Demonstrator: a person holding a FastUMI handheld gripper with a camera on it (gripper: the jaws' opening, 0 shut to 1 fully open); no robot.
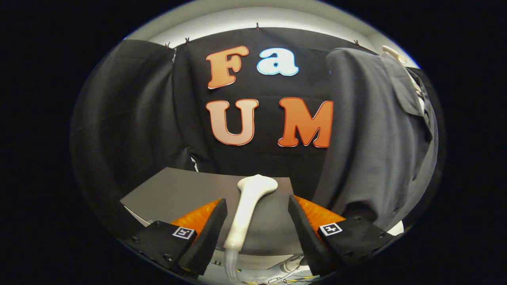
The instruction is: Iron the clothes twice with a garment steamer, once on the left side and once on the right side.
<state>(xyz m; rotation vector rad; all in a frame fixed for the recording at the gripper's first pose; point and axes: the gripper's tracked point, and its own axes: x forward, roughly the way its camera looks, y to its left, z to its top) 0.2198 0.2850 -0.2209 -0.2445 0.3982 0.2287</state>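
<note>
Two fingers of my gripper (257,221) stand wide apart, untouching, around the white plastic steamer handle (247,208) on the grey board (178,192); a grey shirt (376,138) hangs beyond.

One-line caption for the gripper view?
Open gripper straddles the white steamer handle on a grey board; grey shirt hangs beyond.

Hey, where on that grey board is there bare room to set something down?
Bare grey board lies beside the steamer, on the side away from the hanging shirt. The middle is crowded: the steamer lies between the open gripper fingers, untouched. The shirt crowds the other side.
</note>
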